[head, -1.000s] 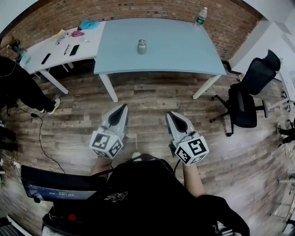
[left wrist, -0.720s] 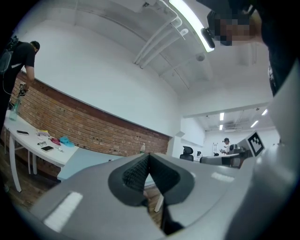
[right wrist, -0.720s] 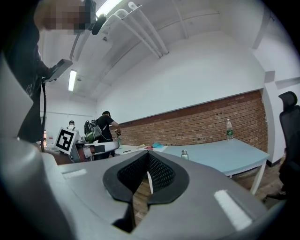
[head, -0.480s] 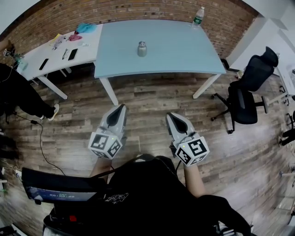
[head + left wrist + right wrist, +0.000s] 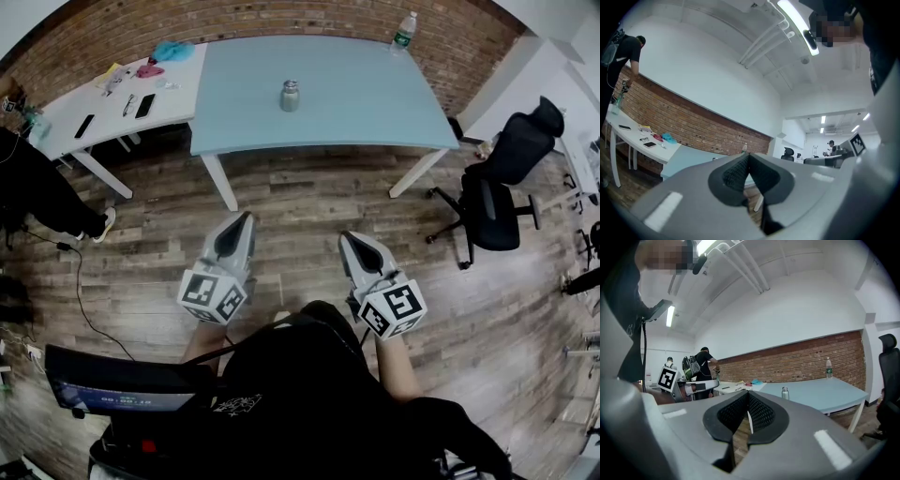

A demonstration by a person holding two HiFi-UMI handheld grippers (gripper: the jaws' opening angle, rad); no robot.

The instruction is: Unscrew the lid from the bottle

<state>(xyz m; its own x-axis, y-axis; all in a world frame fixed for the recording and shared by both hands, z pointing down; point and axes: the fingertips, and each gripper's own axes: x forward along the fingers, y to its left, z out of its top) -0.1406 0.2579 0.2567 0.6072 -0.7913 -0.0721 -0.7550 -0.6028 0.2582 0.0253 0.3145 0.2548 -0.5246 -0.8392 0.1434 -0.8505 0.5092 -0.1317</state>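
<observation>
A small steel bottle with a lid stands upright near the middle of the pale blue table, far ahead of me; the right gripper view shows the same bottle small and distant. My left gripper and right gripper hover side by side over the wooden floor, well short of the table, pointing toward it. Both are shut with nothing between the jaws. In the left gripper view my left gripper hides the bottle.
A clear plastic water bottle stands at the table's far right corner. A white table with phones and small items adjoins on the left, a person beside it. A black office chair stands at the right. A laptop sits low at my left.
The view has shifted slightly; the person at the left has slid further toward the frame's edge. Both grippers keep their place and stay shut.
</observation>
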